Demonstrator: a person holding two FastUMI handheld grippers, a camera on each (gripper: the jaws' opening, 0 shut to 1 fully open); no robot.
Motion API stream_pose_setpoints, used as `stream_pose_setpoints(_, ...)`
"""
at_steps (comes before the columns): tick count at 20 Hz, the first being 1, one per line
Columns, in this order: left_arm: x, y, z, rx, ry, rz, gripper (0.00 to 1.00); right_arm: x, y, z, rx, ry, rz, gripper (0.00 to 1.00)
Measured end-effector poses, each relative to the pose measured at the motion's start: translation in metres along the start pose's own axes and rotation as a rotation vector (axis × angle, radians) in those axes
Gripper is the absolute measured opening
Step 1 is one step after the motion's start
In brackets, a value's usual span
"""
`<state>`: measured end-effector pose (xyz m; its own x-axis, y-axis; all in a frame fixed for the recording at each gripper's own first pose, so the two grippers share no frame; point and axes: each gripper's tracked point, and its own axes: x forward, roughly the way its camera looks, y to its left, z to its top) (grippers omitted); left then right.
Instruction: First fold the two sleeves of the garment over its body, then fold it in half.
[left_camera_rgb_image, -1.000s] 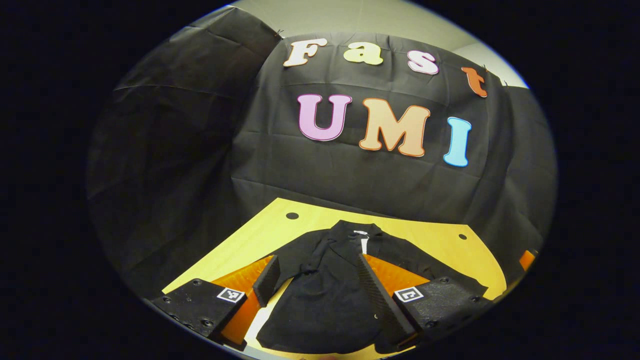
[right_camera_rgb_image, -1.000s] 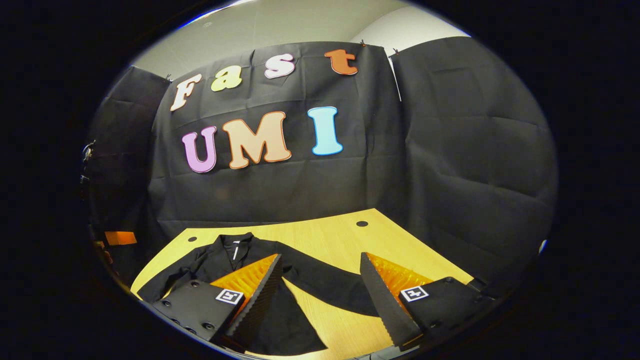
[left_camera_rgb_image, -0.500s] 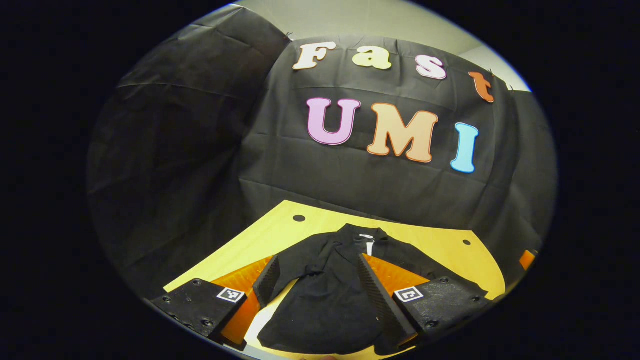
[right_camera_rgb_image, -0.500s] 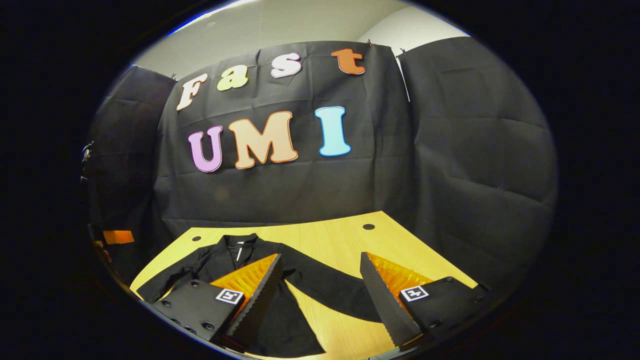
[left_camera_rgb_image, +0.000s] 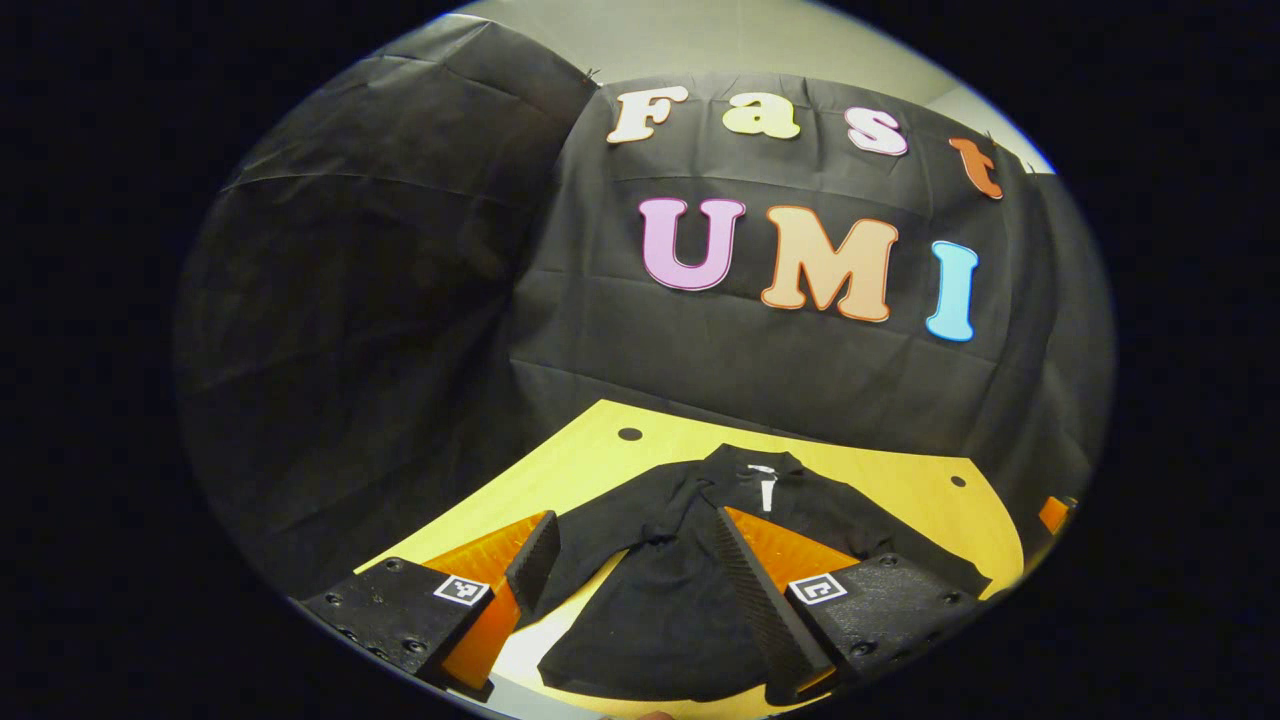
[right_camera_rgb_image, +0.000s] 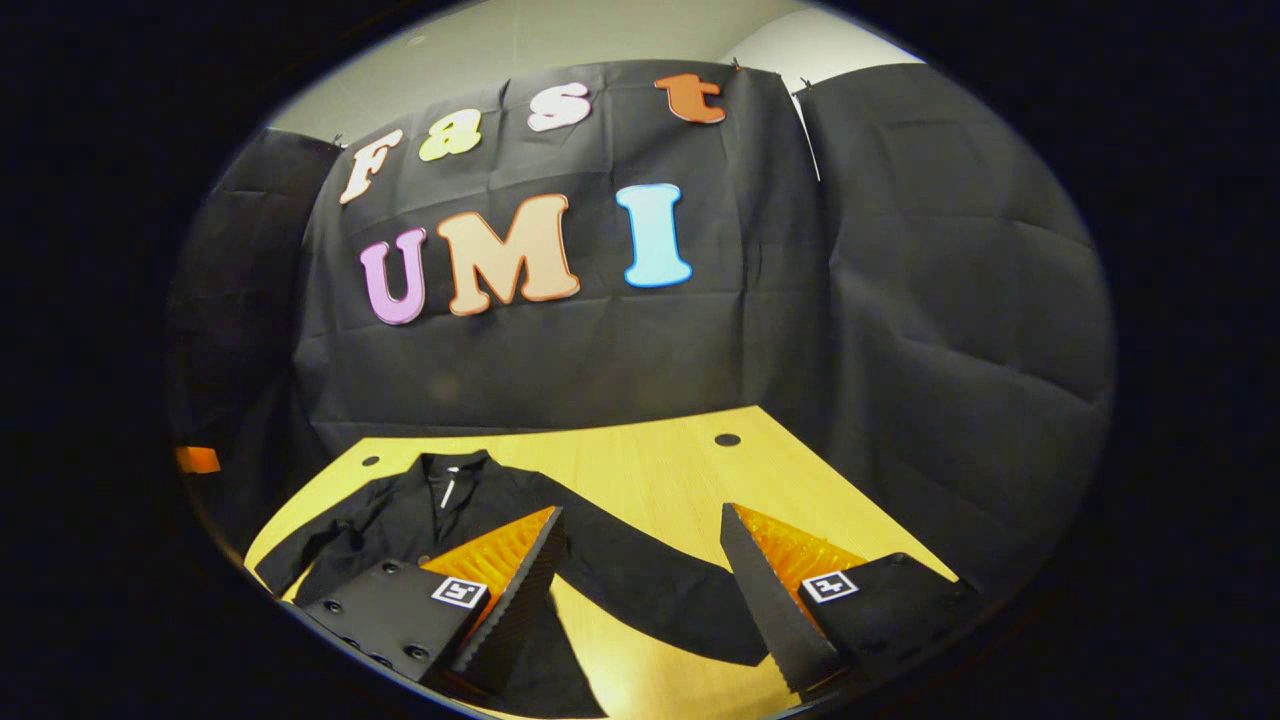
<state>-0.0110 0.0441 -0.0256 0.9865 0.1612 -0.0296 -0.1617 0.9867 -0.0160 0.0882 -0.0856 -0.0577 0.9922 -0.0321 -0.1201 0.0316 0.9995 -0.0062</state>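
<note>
Left gripper view: I am holding the left gripper (left_camera_rgb_image: 630, 585) above the near edge of the wooden table (left_camera_rgb_image: 880, 490), its jaws spread apart and gripping nothing. The black garment (left_camera_rgb_image: 680, 610) is lying flat on the table with its collar (left_camera_rgb_image: 755, 465) pointing toward the booth wall and its hem toward me. Its body is showing between the two fingers (left_camera_rgb_image: 533, 560), while one sleeve is stretching out behind the farther finger toward the table's right edge. A small orange object (left_camera_rgb_image: 1052, 513) is sitting at the far right margin; I cannot tell what it is.

Right gripper view: I am keeping the right gripper (right_camera_rgb_image: 640, 590) raised over the table (right_camera_rgb_image: 650, 460), jaws likewise released and empty. The garment (right_camera_rgb_image: 400, 520) is lying to the left of centre, collar (right_camera_rgb_image: 450, 465) away from me. One sleeve (right_camera_rgb_image: 660, 600) is extending across the bare wood and passing through the gap between the fingers (right_camera_rgb_image: 520, 590), untouched by either as far as I can tell. The other sleeve (right_camera_rgb_image: 290, 560) is reaching toward the table's left edge. Both sleeves are lying unfolded, off the body.
</note>
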Motion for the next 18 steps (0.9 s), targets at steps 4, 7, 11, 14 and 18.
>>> stream_pose_setpoints(4, 0.001, 0.001, -0.004, 0.009, 0.015, 0.030, 0.92, 0.044, -0.030, -0.030, 0.029, 0.103, -0.022, 0.98)
stream_pose_setpoints(7, -0.003, 0.003, -0.009, 0.021, 0.021, 0.056, 0.93, 0.071, -0.050, -0.052, 0.026, 0.161, -0.046, 0.94)
stream_pose_setpoints(11, -0.019, 0.010, -0.024, 0.014, 0.040, 0.084, 0.93, 0.082, -0.075, -0.078, 0.027, 0.224, -0.076, 0.99)
stream_pose_setpoints(14, -0.022, 0.013, -0.025, 0.022, 0.038, 0.106, 0.92, 0.085, -0.088, -0.101, 0.019, 0.271, -0.089, 0.99)
stream_pose_setpoints(18, -0.025, 0.017, -0.024, 0.043, 0.034, 0.125, 0.92, 0.084, -0.099, -0.129, 0.028, 0.339, -0.097, 0.99)
